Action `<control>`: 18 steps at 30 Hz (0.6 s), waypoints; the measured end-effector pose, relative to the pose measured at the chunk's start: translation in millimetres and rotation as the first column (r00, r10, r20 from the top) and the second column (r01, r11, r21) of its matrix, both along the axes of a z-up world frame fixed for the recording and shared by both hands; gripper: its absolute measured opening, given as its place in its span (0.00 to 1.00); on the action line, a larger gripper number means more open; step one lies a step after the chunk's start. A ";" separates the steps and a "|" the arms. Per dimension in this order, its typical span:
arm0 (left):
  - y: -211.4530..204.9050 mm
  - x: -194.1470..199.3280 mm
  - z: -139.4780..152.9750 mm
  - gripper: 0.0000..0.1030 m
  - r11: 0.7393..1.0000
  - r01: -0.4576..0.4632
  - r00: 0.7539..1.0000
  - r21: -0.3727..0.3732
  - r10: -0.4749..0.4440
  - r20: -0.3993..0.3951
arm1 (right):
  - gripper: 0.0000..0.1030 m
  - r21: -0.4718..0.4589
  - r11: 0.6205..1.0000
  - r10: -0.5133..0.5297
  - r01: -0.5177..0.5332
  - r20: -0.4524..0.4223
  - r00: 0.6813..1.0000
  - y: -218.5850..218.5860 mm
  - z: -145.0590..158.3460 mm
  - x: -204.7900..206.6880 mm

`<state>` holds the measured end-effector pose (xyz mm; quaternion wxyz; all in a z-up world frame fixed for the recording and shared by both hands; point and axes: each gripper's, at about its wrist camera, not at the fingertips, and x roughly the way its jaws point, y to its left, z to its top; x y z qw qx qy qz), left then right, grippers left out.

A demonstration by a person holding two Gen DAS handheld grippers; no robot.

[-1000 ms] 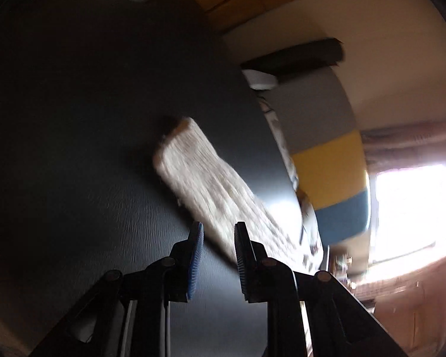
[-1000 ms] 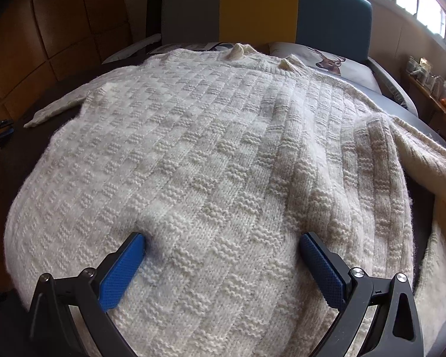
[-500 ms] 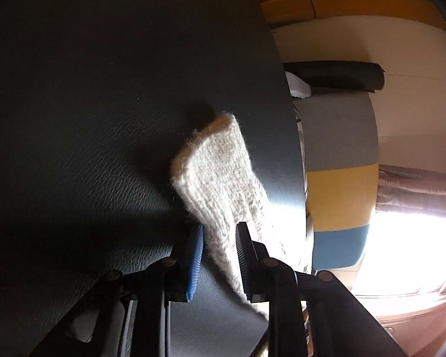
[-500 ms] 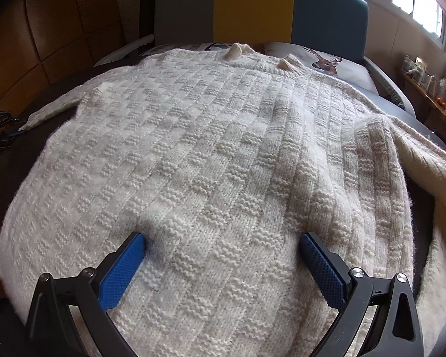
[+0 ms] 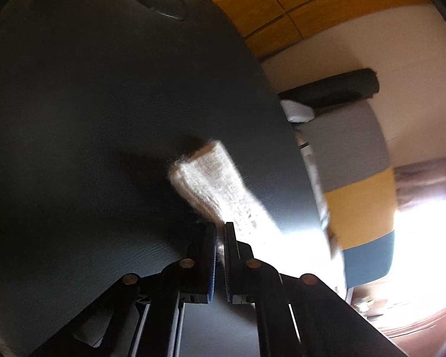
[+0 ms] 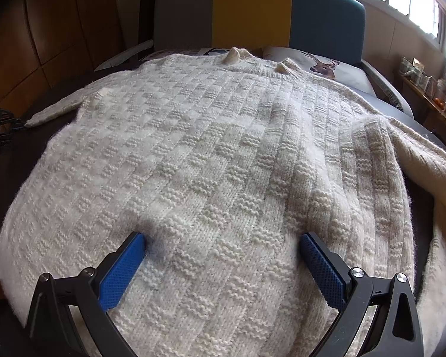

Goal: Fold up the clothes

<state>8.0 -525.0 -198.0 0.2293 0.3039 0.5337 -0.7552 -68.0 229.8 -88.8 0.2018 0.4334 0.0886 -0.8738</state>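
Inspector: While the sweater (image 6: 211, 160) lies spread flat over the dark table (image 5: 89, 119), its left sleeve (image 5: 214, 184) runs out to the far left. Left gripper (image 5: 220, 232)?

Assessor: Jaws closing, with sleeve knit pinched between them near the cuff.

Inspector: Right gripper (image 6: 223, 247)?

Assessor: Spread wide, pads resting on the near hem, clasping nothing.

Inspector: Handling?

Assessor: Thick, soft, limp wool (likely weighty and prone to stretch). Grip cuffs, hem and shoulders, not mid-panel.
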 end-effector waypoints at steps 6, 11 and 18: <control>-5.9 -9.0 -2.3 0.05 0.999 0.018 0.999 0.030 -0.019 0.043 | 1.00 -0.009 1.000 0.004 -0.004 0.001 1.000 6.6 -0.6 -3.6; 7.6 1.9 30.2 0.03 0.999 -0.030 0.999 -0.022 0.029 -0.017 | 1.00 -0.013 1.000 0.004 -0.004 -0.004 1.000 9.1 -1.1 -6.3; 147.6 -42.9 83.3 0.06 0.914 0.356 0.924 -0.195 -0.375 -0.072 | 1.00 -0.018 1.000 0.004 -0.004 -0.004 1.000 7.4 -2.1 -7.3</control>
